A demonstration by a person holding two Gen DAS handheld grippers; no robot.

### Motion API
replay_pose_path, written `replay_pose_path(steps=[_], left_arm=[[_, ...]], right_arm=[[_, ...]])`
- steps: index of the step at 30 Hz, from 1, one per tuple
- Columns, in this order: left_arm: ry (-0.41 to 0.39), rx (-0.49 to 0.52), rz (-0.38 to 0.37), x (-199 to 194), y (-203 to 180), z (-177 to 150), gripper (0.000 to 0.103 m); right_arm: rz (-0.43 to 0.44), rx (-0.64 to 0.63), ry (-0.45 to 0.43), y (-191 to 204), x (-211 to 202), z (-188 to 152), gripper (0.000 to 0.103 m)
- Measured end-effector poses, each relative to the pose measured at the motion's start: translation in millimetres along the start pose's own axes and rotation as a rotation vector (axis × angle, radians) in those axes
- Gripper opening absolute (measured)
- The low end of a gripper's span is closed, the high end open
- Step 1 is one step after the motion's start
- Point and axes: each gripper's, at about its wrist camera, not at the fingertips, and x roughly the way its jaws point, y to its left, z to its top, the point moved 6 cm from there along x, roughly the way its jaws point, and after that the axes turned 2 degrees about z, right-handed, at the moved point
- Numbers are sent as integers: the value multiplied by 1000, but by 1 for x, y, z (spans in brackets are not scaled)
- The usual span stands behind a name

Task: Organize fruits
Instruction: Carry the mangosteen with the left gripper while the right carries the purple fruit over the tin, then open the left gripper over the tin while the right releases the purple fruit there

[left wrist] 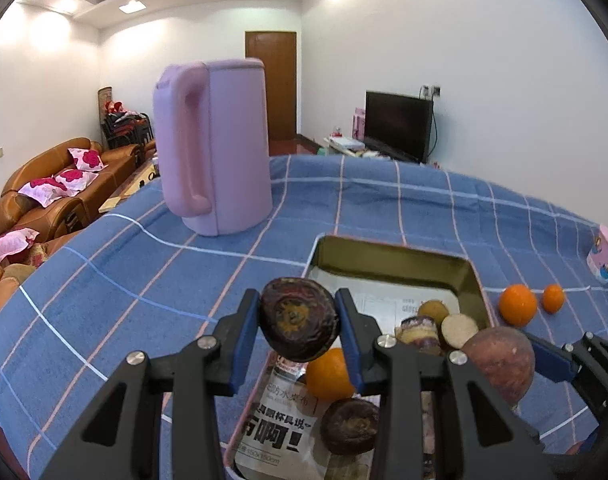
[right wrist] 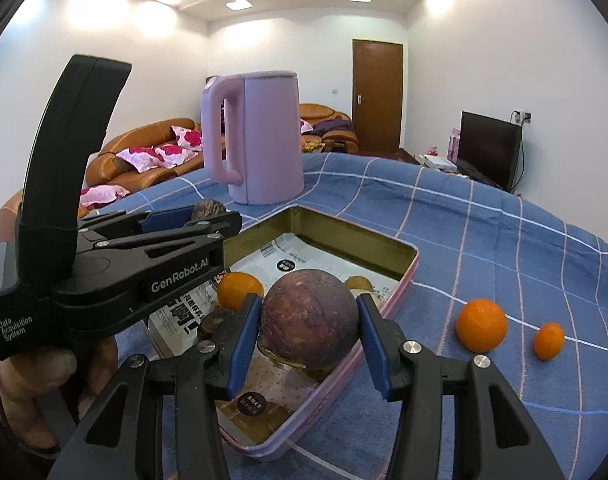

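My left gripper (left wrist: 298, 320) is shut on a small dark brown fruit (left wrist: 298, 318) and holds it above the near end of the pink metal tray (left wrist: 473, 276). My right gripper (right wrist: 308, 322) is shut on a large purple-brown round fruit (right wrist: 309, 314) over the tray (right wrist: 407, 258). In the tray lie an orange (left wrist: 329, 376), another dark fruit (left wrist: 349, 426) and several cut pieces (left wrist: 457, 330). Two oranges, one large (right wrist: 481, 325) and one small (right wrist: 548, 341), lie on the blue cloth right of the tray.
A tall lilac kettle (left wrist: 214, 148) stands on the blue checked tablecloth (left wrist: 144, 272) behind the tray. A small pink cup (left wrist: 604, 254) sits at the far right edge. Sofas, a door and a TV are beyond the table.
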Motion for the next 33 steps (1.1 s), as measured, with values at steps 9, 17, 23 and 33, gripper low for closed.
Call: replay_pose_path(steps=[9, 17, 23, 33], left_arm=[[26, 0, 3, 6, 0, -5, 40], [37, 23, -2, 7, -6, -8, 42], [20, 18, 13, 2, -6, -5, 67], [-17, 22, -34, -20, -27, 3, 70]], right_arm=[[13, -4, 41, 2, 6, -2, 51], [28, -6, 59, 3, 10, -2, 53], [44, -13, 49, 7, 5, -3, 68], [-10, 10, 28, -23, -26, -8, 68]])
